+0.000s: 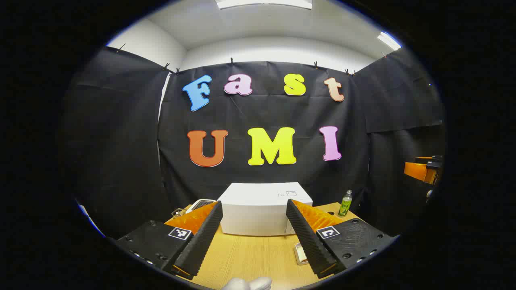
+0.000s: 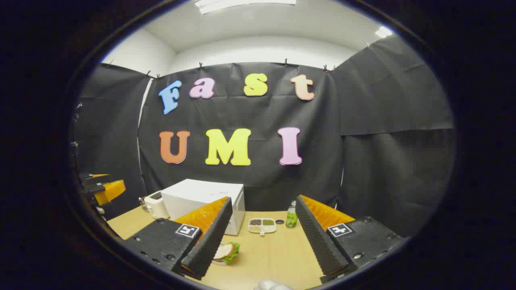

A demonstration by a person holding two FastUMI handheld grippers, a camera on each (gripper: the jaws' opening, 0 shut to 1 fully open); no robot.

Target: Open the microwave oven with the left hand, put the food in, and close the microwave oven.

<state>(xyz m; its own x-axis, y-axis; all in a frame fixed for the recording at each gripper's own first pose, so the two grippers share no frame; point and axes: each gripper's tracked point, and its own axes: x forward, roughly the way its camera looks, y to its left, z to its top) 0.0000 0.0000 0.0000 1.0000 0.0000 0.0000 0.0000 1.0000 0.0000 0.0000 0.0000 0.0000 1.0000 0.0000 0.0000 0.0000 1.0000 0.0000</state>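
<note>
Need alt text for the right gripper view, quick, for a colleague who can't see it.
The open right hand-held gripper hangs over a wooden table facing a closed white microwave. A sandwich lies by its left finger; a divided dish and green bottle stand beyond.

Left claw [image 1: 254, 235] spread wide, level; right claw [image 2: 262, 237] likewise, both empty

White microwave oven [image 2: 203, 197] on a light wood-grain counter [image 2: 278, 253]. Fingers [image 1: 207, 237] black and ribbed, backed in orange. Bottle [image 2: 291, 217] with green label; sandwich [image 2: 226, 251] showing a green leaf edge; white toaster [image 2: 155, 205] at the counter's left edge.
</note>
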